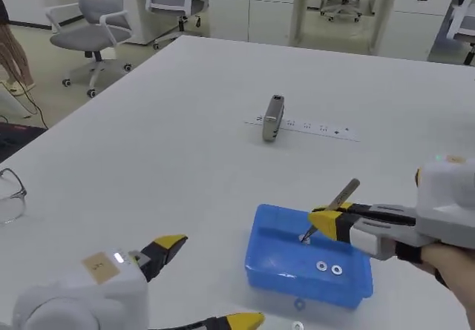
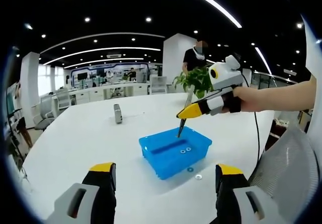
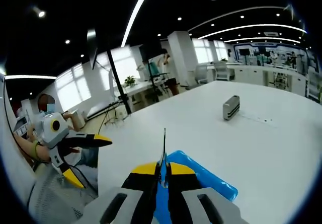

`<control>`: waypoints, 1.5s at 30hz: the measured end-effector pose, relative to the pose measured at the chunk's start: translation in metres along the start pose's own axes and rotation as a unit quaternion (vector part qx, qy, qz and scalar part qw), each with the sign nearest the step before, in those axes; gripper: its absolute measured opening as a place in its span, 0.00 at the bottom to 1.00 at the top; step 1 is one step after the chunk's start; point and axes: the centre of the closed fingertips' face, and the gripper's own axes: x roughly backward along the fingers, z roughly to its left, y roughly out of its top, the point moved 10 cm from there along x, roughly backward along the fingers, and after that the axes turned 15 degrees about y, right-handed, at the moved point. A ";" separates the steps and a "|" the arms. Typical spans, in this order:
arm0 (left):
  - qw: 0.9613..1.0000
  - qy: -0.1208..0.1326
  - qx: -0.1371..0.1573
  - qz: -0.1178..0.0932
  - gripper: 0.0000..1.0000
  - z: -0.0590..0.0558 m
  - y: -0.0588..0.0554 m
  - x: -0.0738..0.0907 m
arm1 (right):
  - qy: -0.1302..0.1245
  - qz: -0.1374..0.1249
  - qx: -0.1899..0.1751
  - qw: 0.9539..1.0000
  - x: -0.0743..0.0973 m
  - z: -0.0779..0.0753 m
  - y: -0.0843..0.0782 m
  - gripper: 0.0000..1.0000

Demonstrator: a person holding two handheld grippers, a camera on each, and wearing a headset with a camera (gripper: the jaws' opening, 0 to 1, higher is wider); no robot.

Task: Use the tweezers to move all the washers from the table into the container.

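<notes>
Both jaws of the right gripper (image 1: 318, 220) are pressed together on the tweezers (image 1: 347, 191). They clamp the tool partway down its length, so its tips point steeply down inside the blue container (image 1: 312, 289), close to its far wall. That slant reads as a release pose, with the tips low enough to let a part go without bouncing. Whether anything is pinched at the tips I cannot tell; they are too small and blur against the blue floor.

Two washers (image 1: 321, 266) lie on the container floor, near its right front corner. Another washer (image 1: 297, 325) lies on the table (image 1: 185, 144), just in front of the container and cut by the frame edge, so work likely remains. A small ring (image 2: 190, 169) at the foot of the container's front wall could be a further washer or a mark on the plastic; it is hard to make out.

Well to the left of the container the left gripper (image 1: 208, 284) hangs with its jaws spread and nothing between them, seemingly kept clear. Beyond the container, well apart, a grey block (image 1: 273, 117) stands on the table.
</notes>
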 end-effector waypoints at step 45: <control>1.000 0.029 -0.012 0.002 0.99 0.004 -0.001 0.000 | -0.027 0.099 0.013 0.995 -0.024 -0.023 -0.026 0.03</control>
